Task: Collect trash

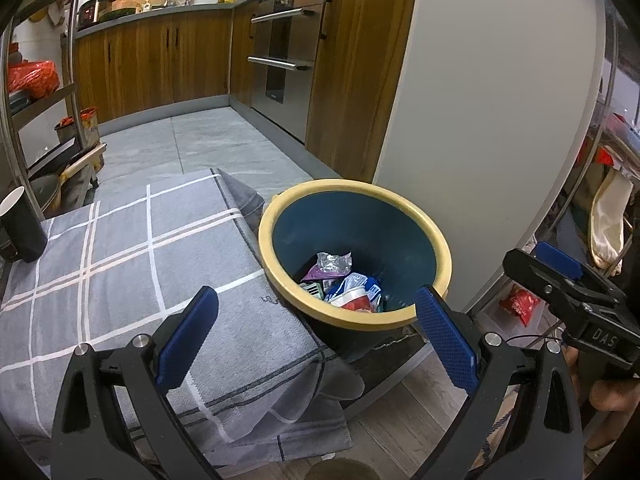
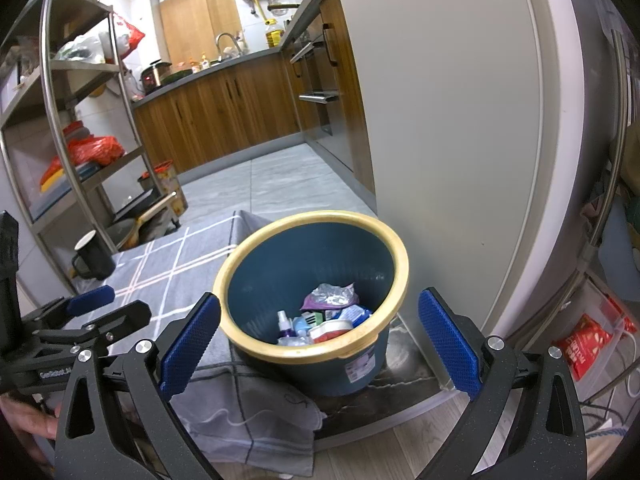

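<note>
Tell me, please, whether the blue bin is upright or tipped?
Upright: the blue bin stands on its base, yellow rim up, trash low inside.

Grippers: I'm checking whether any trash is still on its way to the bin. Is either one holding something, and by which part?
Nothing is held. The left gripper and right gripper are both open with bare fingers; the trash lies in the bin.

Bin (image 2: 280, 256): dark teal wall, pale yellow rim; contents white, blue, purple and red. Cloth (image 1: 120, 248): grey with a white line check. Gripper pads (image 2: 188, 344): blue, dimpled, on black arms; mug (image 2: 94, 258) black; cabinets (image 1: 160, 68) brown wood-grain.
</note>
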A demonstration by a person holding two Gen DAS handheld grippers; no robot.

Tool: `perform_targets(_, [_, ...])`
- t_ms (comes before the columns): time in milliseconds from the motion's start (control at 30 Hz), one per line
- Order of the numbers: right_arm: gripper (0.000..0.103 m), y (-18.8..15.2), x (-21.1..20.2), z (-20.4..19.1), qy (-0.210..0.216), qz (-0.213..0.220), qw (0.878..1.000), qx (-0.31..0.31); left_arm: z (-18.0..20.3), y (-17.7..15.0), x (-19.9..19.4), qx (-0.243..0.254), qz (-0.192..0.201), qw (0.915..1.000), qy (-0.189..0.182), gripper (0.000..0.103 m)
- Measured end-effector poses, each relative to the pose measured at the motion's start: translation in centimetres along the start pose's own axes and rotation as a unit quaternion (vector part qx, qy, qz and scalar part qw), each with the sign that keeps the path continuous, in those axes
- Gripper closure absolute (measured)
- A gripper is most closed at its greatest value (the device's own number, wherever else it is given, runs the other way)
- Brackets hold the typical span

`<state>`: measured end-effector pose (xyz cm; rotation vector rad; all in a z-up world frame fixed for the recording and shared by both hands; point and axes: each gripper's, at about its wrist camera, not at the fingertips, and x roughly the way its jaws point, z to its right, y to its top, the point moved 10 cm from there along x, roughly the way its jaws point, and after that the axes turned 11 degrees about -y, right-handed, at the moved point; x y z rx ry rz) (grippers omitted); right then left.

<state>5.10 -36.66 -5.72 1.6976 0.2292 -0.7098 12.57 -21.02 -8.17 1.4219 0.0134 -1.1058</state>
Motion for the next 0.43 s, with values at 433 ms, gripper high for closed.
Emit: perform_targets(433, [0.005, -0.07, 0.07, 0.03, 0.001, 0.0, 1.0, 0.0, 0.03, 0.19, 0.12, -0.003, -0.002, 1.0, 0.005, 0.006])
